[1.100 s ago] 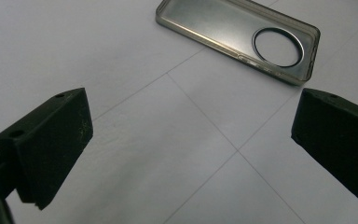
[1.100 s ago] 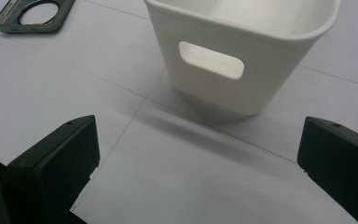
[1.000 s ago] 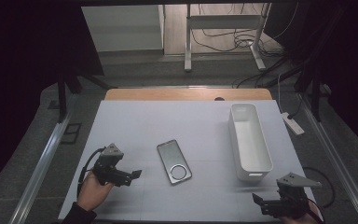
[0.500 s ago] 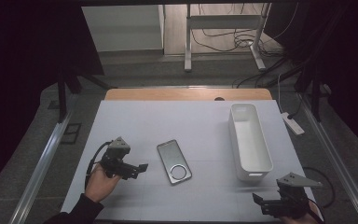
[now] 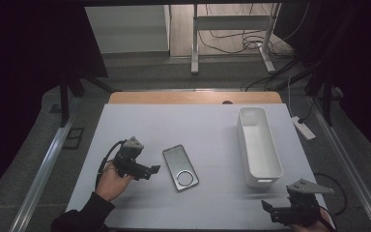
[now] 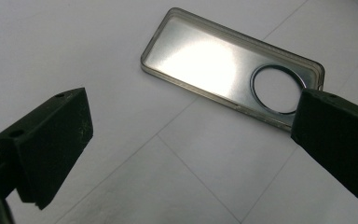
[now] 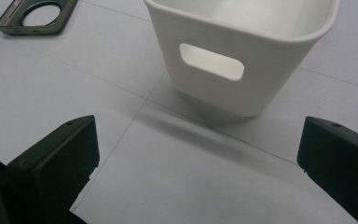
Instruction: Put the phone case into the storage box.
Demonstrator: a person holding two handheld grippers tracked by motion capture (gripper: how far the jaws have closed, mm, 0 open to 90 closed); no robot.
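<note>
1. The left gripper [image 5: 147, 170] sits at the left of the table in the high view, jaws spread wide and pointing right.
2. The left hand [image 5: 110, 180] grips it from below, dark sleeve running in from the bottom edge.
3. The right gripper [image 5: 270, 211] lies low at the near right corner, jaws wide apart, pointing left.

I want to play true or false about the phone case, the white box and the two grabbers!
1. The phone case lies flat on the table. True.
2. The white bin has the phone case inside it. False: the case lies on the table, apart from the bin.
3. The left gripper is open beside the case. True.
4. The right gripper is squeezing the bin. False: it is open and holds nothing.
</note>
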